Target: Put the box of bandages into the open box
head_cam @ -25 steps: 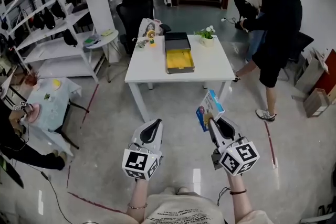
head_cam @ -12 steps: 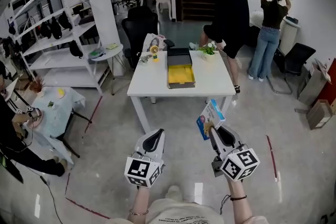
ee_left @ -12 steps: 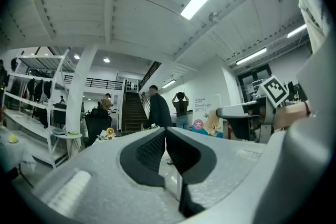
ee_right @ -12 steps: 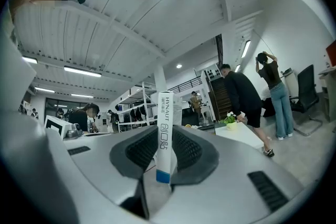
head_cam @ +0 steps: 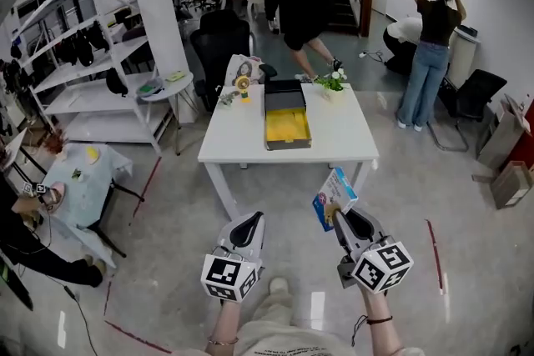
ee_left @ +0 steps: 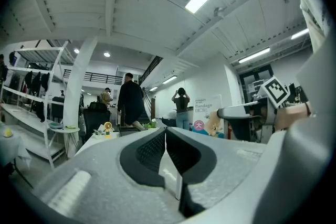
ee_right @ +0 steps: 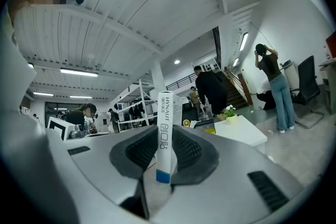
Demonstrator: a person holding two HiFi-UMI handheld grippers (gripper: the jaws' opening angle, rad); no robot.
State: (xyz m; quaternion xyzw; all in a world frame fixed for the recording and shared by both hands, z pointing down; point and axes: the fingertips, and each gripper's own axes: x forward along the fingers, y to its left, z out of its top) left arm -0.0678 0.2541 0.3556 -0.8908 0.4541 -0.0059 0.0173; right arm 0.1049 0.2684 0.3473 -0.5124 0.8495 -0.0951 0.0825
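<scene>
Shelving [head_cam: 75, 54] is seen along the left wall, with a small round side table [head_cam: 163, 82] just beside it. Low in the head view the left gripper [head_cam: 244, 221] is held level above the floor, its jaws closed together with nothing between them. Ahead, a white table [head_cam: 238, 137] is placed, and on its middle the open box [head_cam: 287, 126] is laid, yellow inside, its dark lid folded back on the far side. A potted plant [head_cam: 334, 82] is set near the table's far right corner. Further right, the box of bandages [head_cam: 335, 194] is clamped on edge between the jaws of the right gripper [head_cam: 337, 213]. It is held in the air short of the table's near edge, well apart from the open box. A person in jeans [head_cam: 427, 54] is seen at the far right
</scene>
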